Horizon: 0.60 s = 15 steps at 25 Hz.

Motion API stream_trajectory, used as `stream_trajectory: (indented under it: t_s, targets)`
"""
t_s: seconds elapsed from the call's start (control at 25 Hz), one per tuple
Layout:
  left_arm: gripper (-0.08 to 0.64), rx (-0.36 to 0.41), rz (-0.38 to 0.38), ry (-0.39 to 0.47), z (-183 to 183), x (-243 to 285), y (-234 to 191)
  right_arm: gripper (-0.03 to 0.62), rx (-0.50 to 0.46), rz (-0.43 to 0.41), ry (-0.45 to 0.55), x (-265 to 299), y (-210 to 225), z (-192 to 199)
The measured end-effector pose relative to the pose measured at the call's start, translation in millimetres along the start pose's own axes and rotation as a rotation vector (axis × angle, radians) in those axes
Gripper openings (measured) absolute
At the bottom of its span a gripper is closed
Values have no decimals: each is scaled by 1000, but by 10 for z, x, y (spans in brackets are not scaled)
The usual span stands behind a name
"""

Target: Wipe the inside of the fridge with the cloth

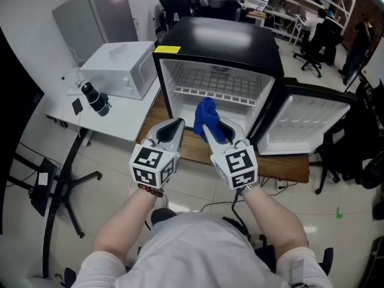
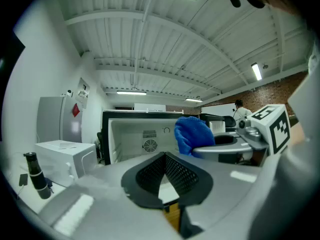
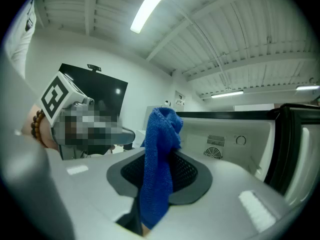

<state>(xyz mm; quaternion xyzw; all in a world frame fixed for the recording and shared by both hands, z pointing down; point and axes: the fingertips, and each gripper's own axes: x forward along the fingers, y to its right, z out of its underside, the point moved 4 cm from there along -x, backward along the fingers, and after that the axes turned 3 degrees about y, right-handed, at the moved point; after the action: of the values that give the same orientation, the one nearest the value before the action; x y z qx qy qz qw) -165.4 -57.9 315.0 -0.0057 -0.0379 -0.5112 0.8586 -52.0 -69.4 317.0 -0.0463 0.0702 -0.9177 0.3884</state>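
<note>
The right hand-held gripper clamps the blue cloth at its lower end before the open fridge at 12 o'clock, the cloth judged light, soft and limp and best held by a bunched fold, while the left hand-held gripper at 9 o'clock is closed and empty.

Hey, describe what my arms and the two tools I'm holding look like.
The left tongs and right tongs are pale grey rounded shells that taper forward, lined inside with black dimpled pads. Each carries a white cube printed with black square markers. You wear short light-coloured sleeves and a brown beaded bracelet on the left wrist.
</note>
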Motion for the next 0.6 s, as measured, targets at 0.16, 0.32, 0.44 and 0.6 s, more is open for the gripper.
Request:
stream_trajectory:
  t_s: [0.16,0.32,0.44,0.6]
  targets:
    - [5,0,-40,-5,23,-41,-174,102,-16,-13,14,144,-11,-18]
    - [5,12,-70,-13,39,-12,-356,101,-14,-20,31,364,2,-20]
    - [12,14,-94,-19,54,42,-545,101,-11,-26,36,559,-10,-11]
    - [58,0,-119,-18,51,196,-840,102,-23,-31,30,870,13,30]
